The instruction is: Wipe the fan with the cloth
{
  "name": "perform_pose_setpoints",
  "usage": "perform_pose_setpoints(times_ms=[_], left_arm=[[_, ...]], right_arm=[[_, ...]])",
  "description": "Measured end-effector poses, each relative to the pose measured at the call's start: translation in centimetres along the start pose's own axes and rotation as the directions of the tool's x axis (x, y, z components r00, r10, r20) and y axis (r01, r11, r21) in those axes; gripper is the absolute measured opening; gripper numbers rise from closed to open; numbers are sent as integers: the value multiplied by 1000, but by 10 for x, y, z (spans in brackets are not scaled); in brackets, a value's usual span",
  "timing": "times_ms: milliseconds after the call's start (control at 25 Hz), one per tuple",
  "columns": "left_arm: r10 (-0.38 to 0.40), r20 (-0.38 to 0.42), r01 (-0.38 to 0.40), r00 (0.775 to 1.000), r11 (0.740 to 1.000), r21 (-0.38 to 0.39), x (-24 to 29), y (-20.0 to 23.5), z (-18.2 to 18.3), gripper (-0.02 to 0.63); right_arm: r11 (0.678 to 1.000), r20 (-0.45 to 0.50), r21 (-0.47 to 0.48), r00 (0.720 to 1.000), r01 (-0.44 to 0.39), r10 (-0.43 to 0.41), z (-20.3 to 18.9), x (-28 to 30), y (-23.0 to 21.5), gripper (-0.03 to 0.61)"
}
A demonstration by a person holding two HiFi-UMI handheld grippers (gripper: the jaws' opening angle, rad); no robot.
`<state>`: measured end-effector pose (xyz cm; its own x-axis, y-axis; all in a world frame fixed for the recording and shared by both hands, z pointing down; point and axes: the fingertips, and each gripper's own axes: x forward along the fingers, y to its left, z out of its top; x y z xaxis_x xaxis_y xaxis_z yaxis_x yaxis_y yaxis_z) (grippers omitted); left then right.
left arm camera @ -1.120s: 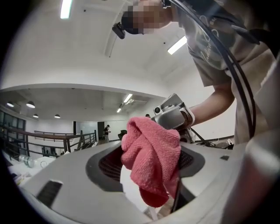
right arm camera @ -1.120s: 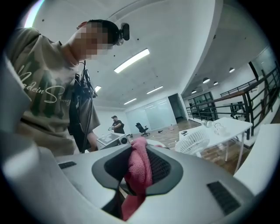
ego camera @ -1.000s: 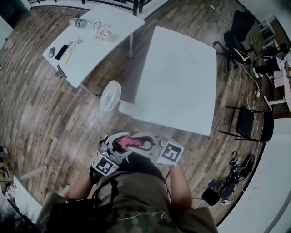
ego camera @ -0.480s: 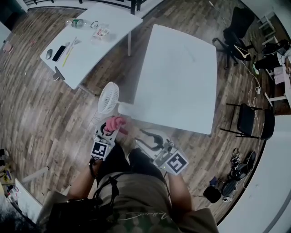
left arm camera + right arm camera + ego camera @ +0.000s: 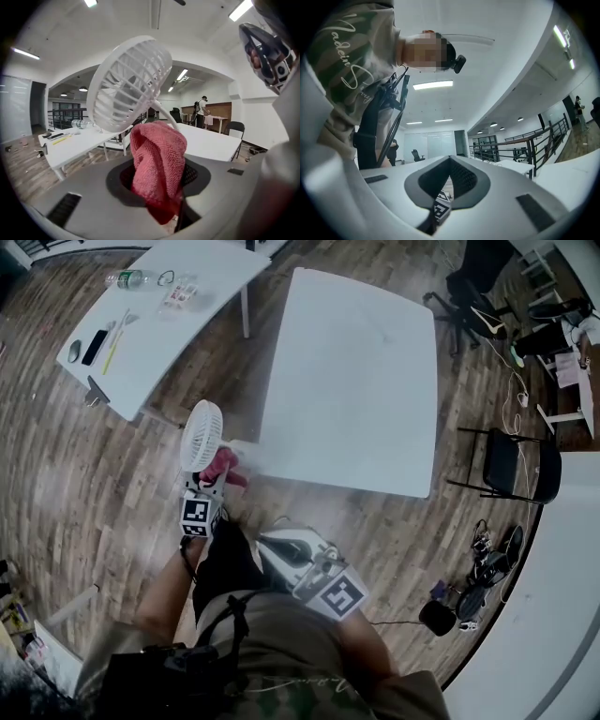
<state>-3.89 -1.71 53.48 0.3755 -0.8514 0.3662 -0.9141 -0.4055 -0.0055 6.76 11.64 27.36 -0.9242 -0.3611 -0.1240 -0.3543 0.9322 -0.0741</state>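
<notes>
**A:** What's the layout, biggest things first?

**B:** The big white table [image 5: 347,371] fills the middle of the head view. A second table [image 5: 178,306] lies off to its left with a bottle [image 5: 127,279] and small desk things on it. The chairs [image 5: 506,479] stand well apart on the right. The fan [image 5: 202,434] is at the big table's near left corner, and its round grille head leans out over the wood floor [image 5: 84,456].

**B:** Which hand is placed for it?

**A:** The left. The left gripper [image 5: 212,479] is just beside the fan head. In the left gripper view the tilted grille sits ahead, up and to the left, and its neck runs down to the right behind the cloth. The right gripper [image 5: 274,540] hangs back by the person's body, well away from the fan. Its jaws are fully together with nothing between them.

**B:** And the left jaws?

**A:** They have just been closing and now pinch the pink cloth [image 5: 225,463], kept partly apart by its bulk. A bunched fold stands up out of them toward the fan.

**B:** Is the cloth touching it yet?

**A:** I cannot tell. Nothing stands between them, though. I'd judge that a short push up and left would put the fold on the grille. It should be a gentle one, since that light head looks likely to swing.
</notes>
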Motion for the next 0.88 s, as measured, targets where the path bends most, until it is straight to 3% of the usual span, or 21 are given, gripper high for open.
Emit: perform_pose_setpoints(times_ms=[120,280,400,640,880], left_arm=[[36,1,-36,999,999,18,4,4,5,164],[83,21,-82,996,995,-59,11,12,9,164],[91,36,-89,995,994,-71,16,9,23,163],[85,23,-85,996,996,-22,17,-1,28,161],[56,16,-58,998,993,104,19,-13,31,161]], right_arm=[[1000,0,8,1000,-8,8,-4,3,7,-2],[1000,-9,18,1000,-17,17,-11,6,12,-2],[1000,-18,21,1000,-17,17,-15,5,14,-2],[999,-35,39,999,12,-11,-25,-11,16,-2],[999,-56,33,998,30,-28,-33,-22,14,-2]])
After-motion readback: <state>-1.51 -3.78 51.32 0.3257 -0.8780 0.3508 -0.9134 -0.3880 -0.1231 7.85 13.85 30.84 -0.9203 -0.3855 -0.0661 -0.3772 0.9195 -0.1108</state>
